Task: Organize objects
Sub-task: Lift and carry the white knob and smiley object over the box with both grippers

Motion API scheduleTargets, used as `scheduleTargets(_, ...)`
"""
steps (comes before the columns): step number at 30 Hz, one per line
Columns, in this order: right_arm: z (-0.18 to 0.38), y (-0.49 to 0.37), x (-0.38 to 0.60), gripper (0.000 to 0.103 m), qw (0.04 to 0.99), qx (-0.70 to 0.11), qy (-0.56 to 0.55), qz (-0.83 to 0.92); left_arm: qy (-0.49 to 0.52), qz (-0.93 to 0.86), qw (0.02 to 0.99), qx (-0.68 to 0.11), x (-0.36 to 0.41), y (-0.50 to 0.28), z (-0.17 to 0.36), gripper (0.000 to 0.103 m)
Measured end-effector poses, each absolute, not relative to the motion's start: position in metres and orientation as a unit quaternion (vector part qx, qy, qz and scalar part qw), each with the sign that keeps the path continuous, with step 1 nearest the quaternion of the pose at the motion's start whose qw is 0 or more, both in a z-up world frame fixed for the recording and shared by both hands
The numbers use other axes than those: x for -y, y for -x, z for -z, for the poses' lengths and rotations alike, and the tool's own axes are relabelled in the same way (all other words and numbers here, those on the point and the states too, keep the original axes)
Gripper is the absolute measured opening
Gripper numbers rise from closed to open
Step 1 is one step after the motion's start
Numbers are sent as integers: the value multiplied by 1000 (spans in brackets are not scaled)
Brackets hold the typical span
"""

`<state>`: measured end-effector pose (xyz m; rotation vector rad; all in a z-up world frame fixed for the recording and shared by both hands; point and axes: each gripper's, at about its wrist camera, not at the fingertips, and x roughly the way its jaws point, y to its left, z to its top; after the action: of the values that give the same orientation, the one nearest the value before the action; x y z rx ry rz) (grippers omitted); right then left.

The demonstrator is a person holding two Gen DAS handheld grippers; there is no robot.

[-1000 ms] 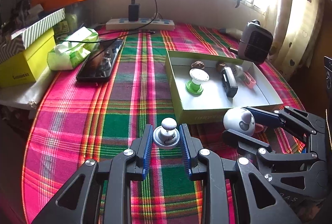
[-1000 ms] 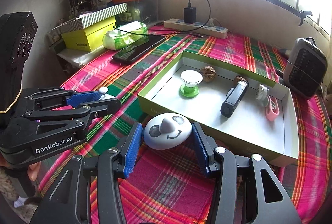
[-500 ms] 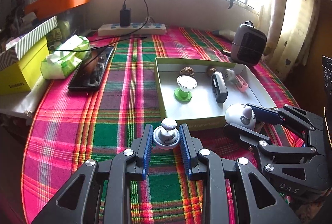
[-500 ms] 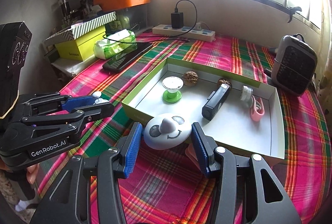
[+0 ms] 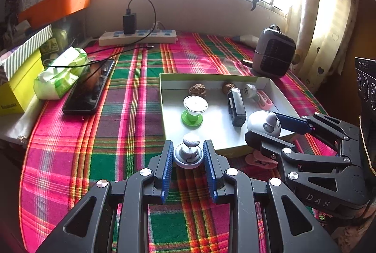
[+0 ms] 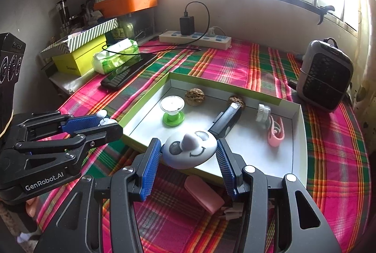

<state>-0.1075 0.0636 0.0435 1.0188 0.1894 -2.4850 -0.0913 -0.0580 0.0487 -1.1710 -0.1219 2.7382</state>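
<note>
Left wrist view: two small items carried toward the open tray

Left wrist view shows the left tool (image 5: 188, 156) pinched on a small grey knob-topped gadget (image 5: 188, 154), held just short of the near edge of the green-rimmed tray (image 5: 164, 98). To its right, the right tool (image 5: 265, 122) is seen clamped on a white smiley-faced toy (image 5: 263, 122) at the tray's near right corner.

From the right wrist view, the same toy (image 6: 189, 149) is gripped between the blue pads (image 6: 150, 166) and is poised over the tray's near wall (image 6: 141, 143). A pink object (image 6: 203, 196) lies on the plaid-covered table (image 6: 329, 159) below it, outside the tray.

The step in hand is judged to be the carrying of both items to the tray. Each tool would next need to be brought past the near wall, lowered over a bare patch of the white floor, and only then spread.

Inside the tray, from left to right, are found a green-and-white spool-like stand (image 6: 172, 109), a walnut (image 6: 194, 97), a second walnut (image 6: 237, 101), a black rectangular device (image 6: 226, 121), a small white round cap (image 6: 263, 112) and a pink strap-like piece (image 6: 276, 133). Free floor is left toward the near right corner.
</note>
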Motion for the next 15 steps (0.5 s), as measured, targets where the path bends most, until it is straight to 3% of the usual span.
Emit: scheduleTargets(15, -38, 147, -66, 50, 211, -84, -381, 896, 399, -912, 88, 38, 46, 113, -44, 24)
